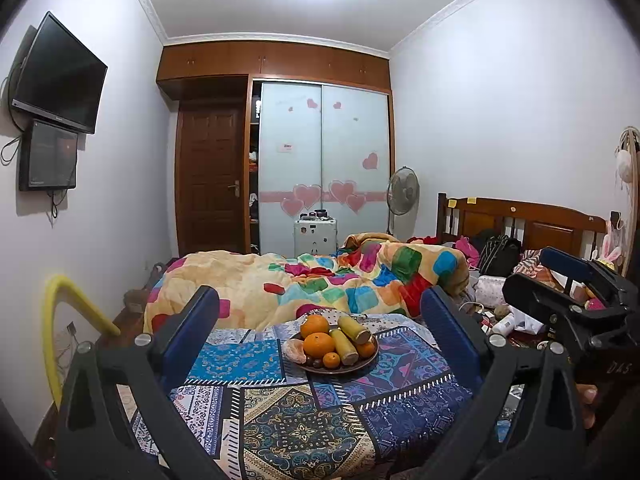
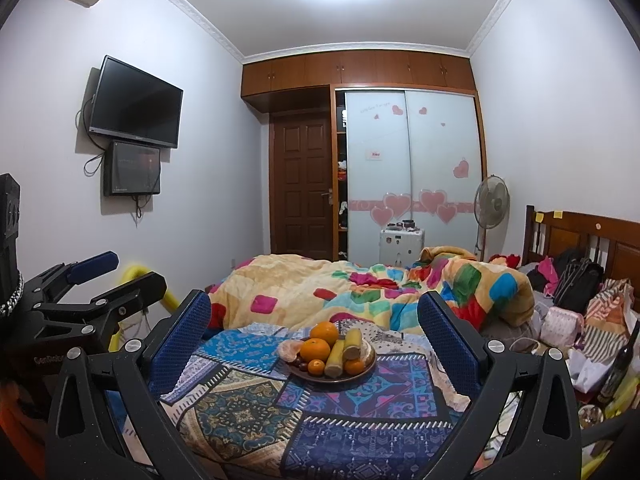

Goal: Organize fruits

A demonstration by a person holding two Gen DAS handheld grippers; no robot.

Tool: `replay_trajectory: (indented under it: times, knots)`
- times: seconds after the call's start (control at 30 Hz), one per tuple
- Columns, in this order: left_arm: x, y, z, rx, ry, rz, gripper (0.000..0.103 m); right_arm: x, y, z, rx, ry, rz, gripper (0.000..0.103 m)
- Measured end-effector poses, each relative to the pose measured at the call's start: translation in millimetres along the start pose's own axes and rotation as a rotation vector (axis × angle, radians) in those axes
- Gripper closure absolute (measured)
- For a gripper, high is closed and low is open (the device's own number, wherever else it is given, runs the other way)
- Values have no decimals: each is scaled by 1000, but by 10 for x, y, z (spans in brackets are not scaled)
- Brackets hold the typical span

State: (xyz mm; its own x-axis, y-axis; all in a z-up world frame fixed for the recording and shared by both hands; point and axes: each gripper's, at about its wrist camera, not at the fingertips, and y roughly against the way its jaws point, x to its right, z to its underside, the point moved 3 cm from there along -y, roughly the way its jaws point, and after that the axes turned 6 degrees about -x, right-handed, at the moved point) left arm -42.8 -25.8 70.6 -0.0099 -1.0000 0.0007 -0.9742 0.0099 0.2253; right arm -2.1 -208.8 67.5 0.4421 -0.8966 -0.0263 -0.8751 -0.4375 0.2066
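Here, the layout:
Plate: a brown plate sits on a patchwork cloth spread over the near end of the bed, with fruit heaped on it
Fruit: two big oranges stacked at the middle, a small orange at the front, another small one at the right edge, two yellow-green cut stalks leaning across the pile, a peeled orange on the left rim, and some small dark fruits at the front that are too small to name
Left claw: left gripper has its blue pads spread wide with nothing between them; the plate lies ahead of it, between the two fingers in its view and well apart from the tips
Right claw: right gripper is likewise spread wide and holding nothing; the plate shows between its fingers, further out over the cloth, untouched
Neighbours: each claw appears in the other's view, the right one at the right edge of the left view, the left one at the left edge of the right view
Behind: a bright blanket lies bunched on the bed beyond the plate
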Motion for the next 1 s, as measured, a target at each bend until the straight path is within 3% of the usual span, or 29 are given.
replay_trajectory:
  times: [1.0]
  knots:
    - [-43,-64,37,-21,9,28,1,50,-2,5,-2,-10,-3,0]
